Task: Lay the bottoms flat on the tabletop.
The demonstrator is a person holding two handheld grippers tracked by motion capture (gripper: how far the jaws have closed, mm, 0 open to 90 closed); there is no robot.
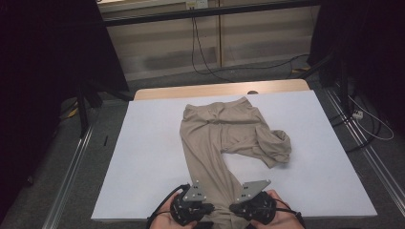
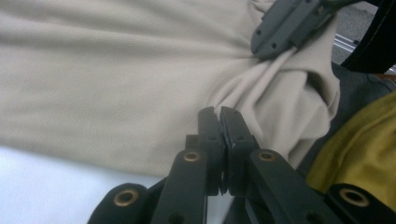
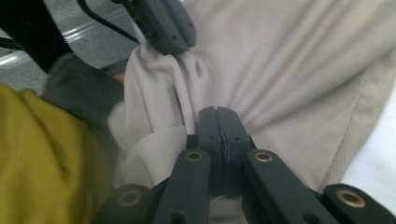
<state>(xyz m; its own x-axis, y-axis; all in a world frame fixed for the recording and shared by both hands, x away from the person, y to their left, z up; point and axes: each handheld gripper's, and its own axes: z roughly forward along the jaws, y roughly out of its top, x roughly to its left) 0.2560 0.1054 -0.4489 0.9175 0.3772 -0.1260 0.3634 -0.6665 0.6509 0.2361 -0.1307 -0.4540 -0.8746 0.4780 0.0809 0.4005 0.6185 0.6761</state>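
On the white counter [image 1: 143, 157] a pair of beige trousers [image 1: 210, 138] lies lengthwise, one leg bunched aside, while the left gripper [image 1: 210, 210] and right gripper [image 1: 232, 209] each pinch its near hem, jaws together.

Beige trousers [image 1: 210, 138] of matt, finely woven cloth, on a smooth white sheet [image 1: 143, 157] over a wooden table [image 1: 191, 90].

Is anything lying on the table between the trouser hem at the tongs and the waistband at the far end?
Nothing visible does. The trousers lie alone on the white table; their other leg is bunched off to the right.
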